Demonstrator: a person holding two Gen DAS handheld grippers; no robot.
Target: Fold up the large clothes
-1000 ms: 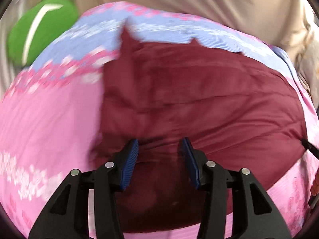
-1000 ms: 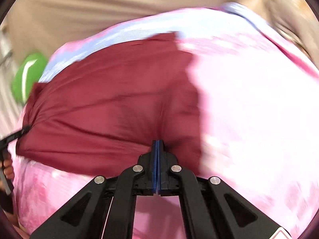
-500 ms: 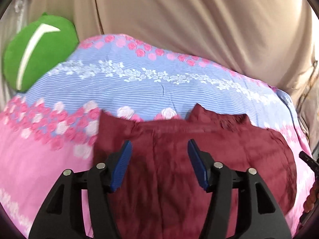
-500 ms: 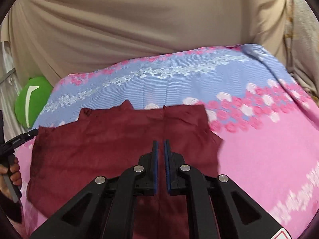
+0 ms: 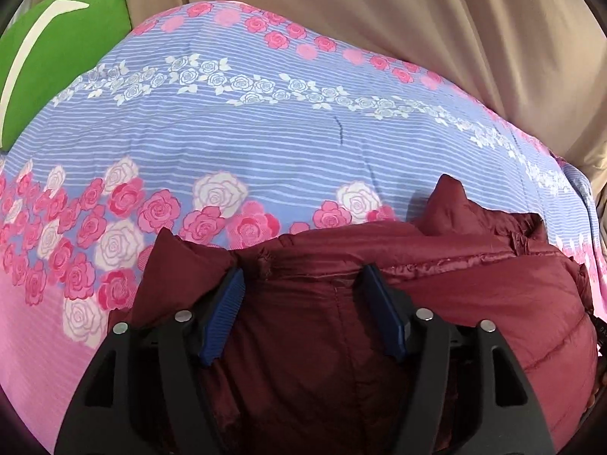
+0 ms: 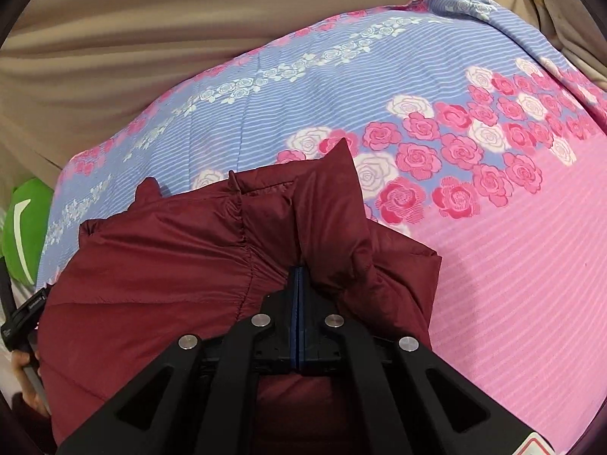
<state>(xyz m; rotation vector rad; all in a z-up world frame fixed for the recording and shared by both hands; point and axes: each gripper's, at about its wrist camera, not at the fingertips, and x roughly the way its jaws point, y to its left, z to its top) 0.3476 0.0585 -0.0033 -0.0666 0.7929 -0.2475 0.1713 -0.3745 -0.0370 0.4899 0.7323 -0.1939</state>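
Note:
A maroon puffer jacket lies bunched on a bed sheet printed with roses. My left gripper hangs over the jacket's far edge. Its jaws are opening, with jacket fabric between and beneath the blue pads, which do not press on it. In the right wrist view the same jacket fills the lower left. My right gripper is shut, and a fold of the jacket is gathered at its tips and stands up in a peak beyond them.
A green pillow sits at the bed's far left corner. Beige cloth hangs behind the bed. The pink striped part of the sheet stretches to the right. A hand shows at the right view's left edge.
Both grippers have moved toward the far side of the bed with the jacket, which now lies doubled and thicker. The left jaws have widened. The right jaws parted slightly, then closed again.

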